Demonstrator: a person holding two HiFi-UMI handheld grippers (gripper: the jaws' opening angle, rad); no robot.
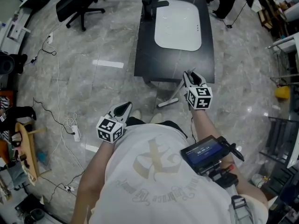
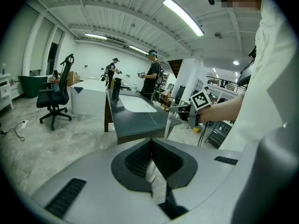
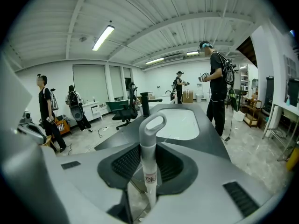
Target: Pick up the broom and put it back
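Right gripper (image 1: 190, 77): we are gripping the broom (image 3: 149, 146) near its looped handle end, shaft slanting toward the floor by the near edge of the table (image 1: 145, 55). Left gripper (image 1: 124, 108): pinched together, empty. Step: carrying. Next, we are judging, calls for standing it back upright.

Dark table (image 1: 145, 55) straight ahead, open floor (image 1: 107, 87) to its left, cables (image 1: 70, 123) and office chair (image 1: 77, 6) beyond.

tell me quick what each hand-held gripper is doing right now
Left hand-held gripper: closed, empty.
Right hand-held gripper: closed on the broom handle.
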